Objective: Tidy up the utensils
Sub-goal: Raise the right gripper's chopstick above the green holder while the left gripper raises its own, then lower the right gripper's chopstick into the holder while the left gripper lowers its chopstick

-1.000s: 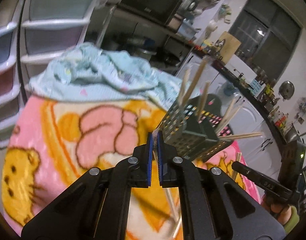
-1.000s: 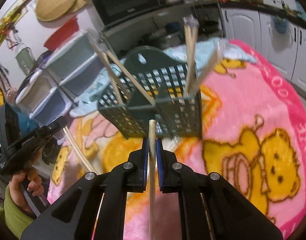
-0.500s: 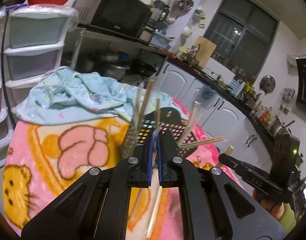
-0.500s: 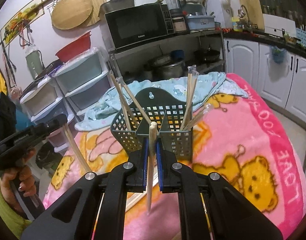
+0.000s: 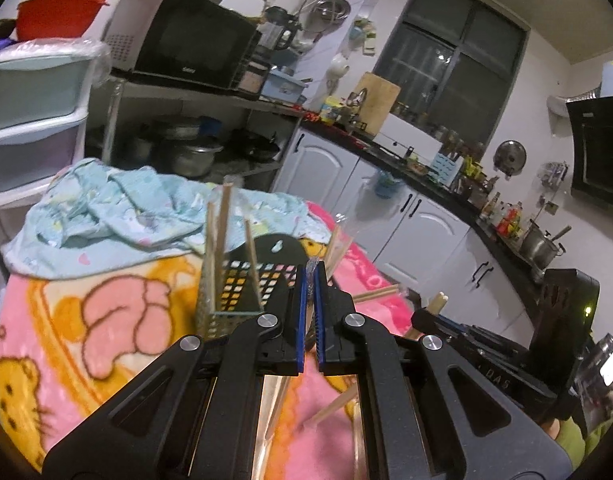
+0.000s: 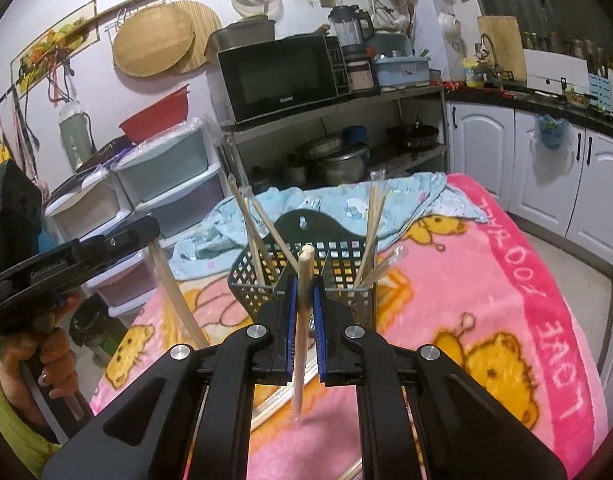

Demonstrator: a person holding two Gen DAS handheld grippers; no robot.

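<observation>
- Right gripper [image 6: 303,280] – jaws pinched on a chopstick pair [image 6: 302,312] held upright; the round tops stand above the blue pads, the lower end hangs in a clear sleeve above the blanket [image 6: 486,300]
- Left gripper [image 5: 311,280] – jaws pressed nearly together, nipping the thin clear top of a wrapper [image 5: 311,266]; a chopstick [image 5: 280,404] hangs slanting below the jaws. In the right view it shows at the left edge, held by a hand [image 6: 46,356] in a green sleeve, a pale stick [image 6: 174,292] slanting down from it
- More sticks lie loose on the blanket under both grippers, partly hidden by the jaws
- Just beyond the fingertips stands the basket [image 6: 338,276], a dark perforated caddy with a divider and a rounded hanging tab, set on the pink cartoon blanket
- In its left compartment several chopsticks lean left; in the right one a pair stands nearly upright, with a wrapped one leaning out to the right
- Behind the basket lies a crumpled pale-blue cloth [image 6: 346,204]
- Further back – plastic drawers [image 6: 166,200] at left, a metal shelf with pots and a microwave [image 6: 282,76] on top
- To the right, white cabinets under a dark worktop [image 6: 546,100] crowded with jars
</observation>
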